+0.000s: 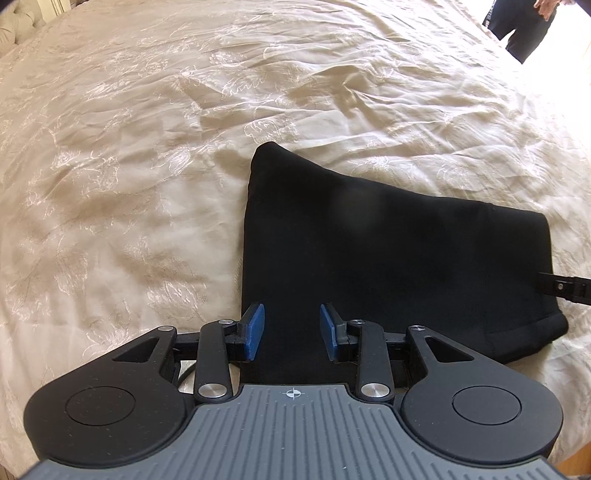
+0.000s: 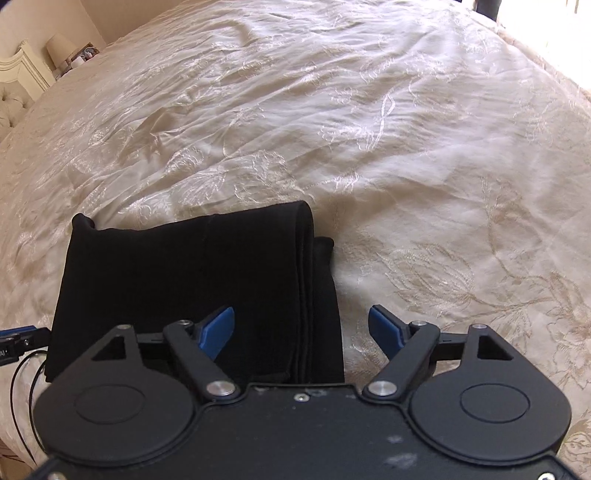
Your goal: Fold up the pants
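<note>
The black pants lie folded into a compact stack on the cream bedspread. My left gripper is open and empty, hovering over the near left part of the stack. In the right wrist view the pants show layered folded edges on their right side. My right gripper is open and empty, its left finger over the stack's right edge and its right finger over the bedspread. The right gripper's finger shows at the left wrist view's right edge.
The embroidered bedspread stretches wide beyond the pants. A person in dark clothes stands at the bed's far right. A headboard and a lamp stand at the far left. The left gripper and its cables show at the right wrist view's left edge.
</note>
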A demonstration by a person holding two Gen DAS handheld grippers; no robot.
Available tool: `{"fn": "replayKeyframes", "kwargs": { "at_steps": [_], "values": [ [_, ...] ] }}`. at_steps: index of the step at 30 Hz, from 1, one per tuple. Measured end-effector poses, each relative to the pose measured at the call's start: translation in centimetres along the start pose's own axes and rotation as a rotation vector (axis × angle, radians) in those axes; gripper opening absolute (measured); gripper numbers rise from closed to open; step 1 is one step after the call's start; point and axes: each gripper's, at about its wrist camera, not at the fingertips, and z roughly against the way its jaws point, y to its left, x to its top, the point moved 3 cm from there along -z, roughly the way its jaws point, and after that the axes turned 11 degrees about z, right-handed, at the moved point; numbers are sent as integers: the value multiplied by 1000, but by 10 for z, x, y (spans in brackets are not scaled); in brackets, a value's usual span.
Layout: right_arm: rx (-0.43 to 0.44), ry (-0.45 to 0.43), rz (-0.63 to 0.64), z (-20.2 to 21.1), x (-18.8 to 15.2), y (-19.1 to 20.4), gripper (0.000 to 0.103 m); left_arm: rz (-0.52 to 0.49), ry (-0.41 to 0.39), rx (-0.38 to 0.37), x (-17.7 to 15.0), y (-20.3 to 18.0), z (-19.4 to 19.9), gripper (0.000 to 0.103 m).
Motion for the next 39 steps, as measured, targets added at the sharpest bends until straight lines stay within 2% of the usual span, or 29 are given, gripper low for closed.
{"fn": "replayKeyframes", "kwargs": {
  "at_steps": [3, 5, 6, 7, 8, 9, 12, 18, 22, 25, 27, 28, 29, 30, 31, 32, 33, 35, 39],
  "values": [
    [40, 52, -47, -16, -6, -5, 86, -17, 27, 1, 10, 2, -18, 32],
    [53, 61, -68, -24, -10, -6, 93, -19, 41, 7, 16, 6, -30, 33],
    [57, 61, -72, -27, -10, -6, 95, -17, 48, 1, 19, 8, -36, 37],
    [62, 64, -73, -30, -10, -6, 99, -15, 54, -6, 20, 10, -40, 46],
    [67, 70, -71, -33, -9, -3, 103, -12, 59, -18, 22, 11, -45, 51],
    [71, 78, -67, -37, -9, -2, 103, -12, 66, -34, 23, 12, -50, 59],
    [77, 85, -52, -43, -5, 2, 103, -13, 94, -94, 26, 13, -63, 69],
    [87, 78, -40, -49, -1, 7, 103, 9, 121, -170, 31, 13, -78, 91],
    [89, 85, -39, -53, 2, 8, 103, 49, 130, -187, 33, 11, -83, 99],
    [99, 97, -32, -52, 3, 9, 103, 70, 125, -209, 35, 5, -84, 99],
    [113, 111, -14, -48, 4, 9, 96, 76, 127, -194, 37, 1, -84, 93],
    [117, 111, -13, -47, 7, 10, 85, 84, 125, -198, 37, 0, -83, 82],
    [121, 108, -19, -45, 9, 10, 75, 93, 119, -203, 38, -1, -80, 75],
    [121, 106, -30, -44, 10, 9, 70, 101, 108, -200, 39, -2, -77, 59],
    [123, 102, -46, -42, 10, 7, 61, 103, 94, -186, 40, -3, -74, 44],
    [122, 97, -64, -40, 10, 5, 53, 101, 88, -172, 40, -3, -72, 38],
    [123, 91, -84, -38, 9, 3, 49, 98, 83, -168, 41, -3, -70, 32],
    [124, 77, -107, -33, 7, 2, 37, 95, 69, -174, 41, -2, -65, 27],
    [106, 42, -79, -21, 7, 10, 29, 70, 26, -186, 37, -1, -51, 23]
  ]
}}
